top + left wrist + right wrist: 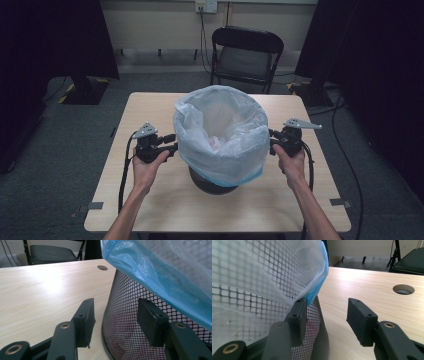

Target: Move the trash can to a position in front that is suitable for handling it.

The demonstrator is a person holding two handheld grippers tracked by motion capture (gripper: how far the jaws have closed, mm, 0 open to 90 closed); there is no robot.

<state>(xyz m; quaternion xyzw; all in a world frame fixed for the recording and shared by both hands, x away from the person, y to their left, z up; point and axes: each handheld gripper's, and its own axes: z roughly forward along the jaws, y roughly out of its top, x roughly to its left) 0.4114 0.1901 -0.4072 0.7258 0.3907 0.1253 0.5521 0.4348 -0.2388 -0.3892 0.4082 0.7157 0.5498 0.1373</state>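
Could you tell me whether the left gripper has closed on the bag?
No, the left gripper is open beside the mesh bin, below the bag.

One overhead camera, two close ones either side of the bin.

The high view looks down on the mesh bin (215, 181); both gripper views sit low on the surface (37, 290), facing the bin's opposite flanks.

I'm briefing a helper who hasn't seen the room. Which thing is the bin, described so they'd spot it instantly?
On the light wooden table, look midway between the two hands. The bin is a black mesh basket, unmistakable for the pale blue plastic bag draped over its rim.
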